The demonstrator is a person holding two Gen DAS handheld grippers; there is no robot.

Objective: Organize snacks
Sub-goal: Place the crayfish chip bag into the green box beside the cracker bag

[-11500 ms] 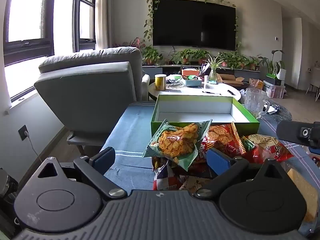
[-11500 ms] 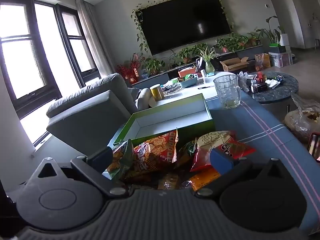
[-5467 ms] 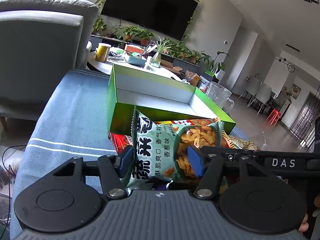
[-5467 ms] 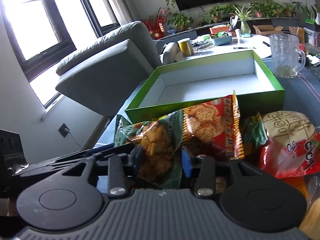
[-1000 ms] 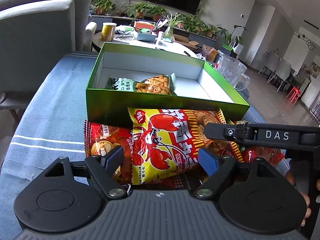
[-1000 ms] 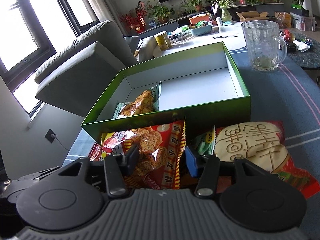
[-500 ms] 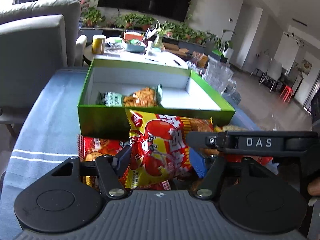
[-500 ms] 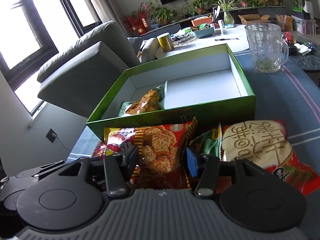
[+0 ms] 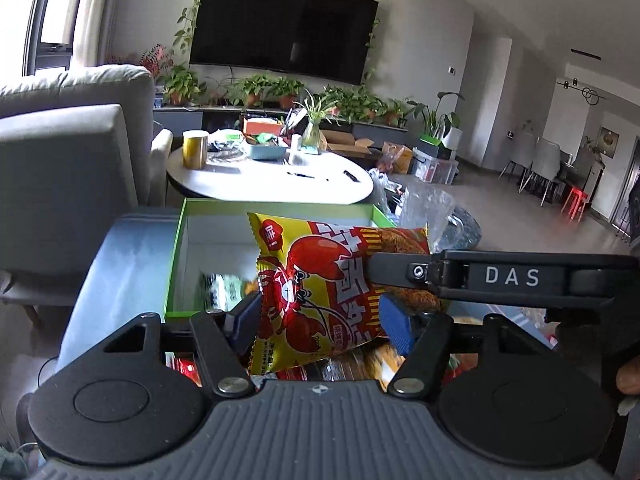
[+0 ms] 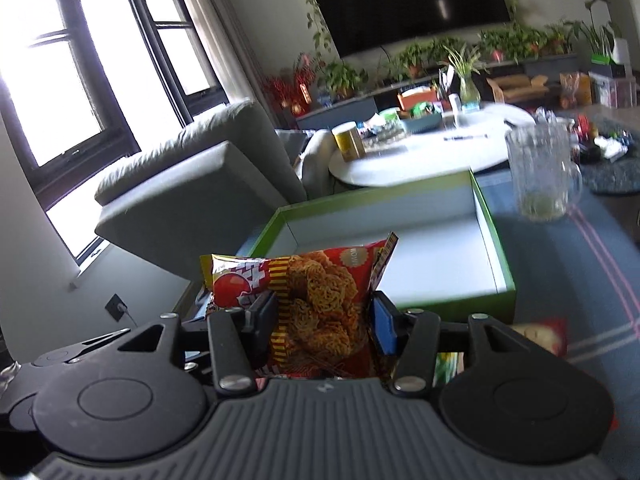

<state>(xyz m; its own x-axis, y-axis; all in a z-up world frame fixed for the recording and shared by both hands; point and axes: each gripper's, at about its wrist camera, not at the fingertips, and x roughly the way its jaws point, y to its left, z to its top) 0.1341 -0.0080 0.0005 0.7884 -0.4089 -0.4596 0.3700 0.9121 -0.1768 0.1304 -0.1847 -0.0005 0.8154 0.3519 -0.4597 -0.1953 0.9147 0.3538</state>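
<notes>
Fingers (image 9: 394, 328) of the left gripper (image 9: 320, 322) closed on one end of a yellow-and-red snack bag (image 9: 320, 292); right gripper (image 10: 322, 326) pinching the other end, holding the bag in the air between both. Just behind it, an open green box (image 10: 502, 256) on a blue tablecloth (image 10: 560, 264), with a glass mug (image 10: 540, 172) beside the box.

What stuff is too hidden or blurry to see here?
- Left wrist view: the packet inside the green box is motion-blurred and half behind the crab snack bag.
- Right wrist view: the box's near-left corner hides behind the bag.
- Snacks behind the right gripper are mostly covered.
</notes>
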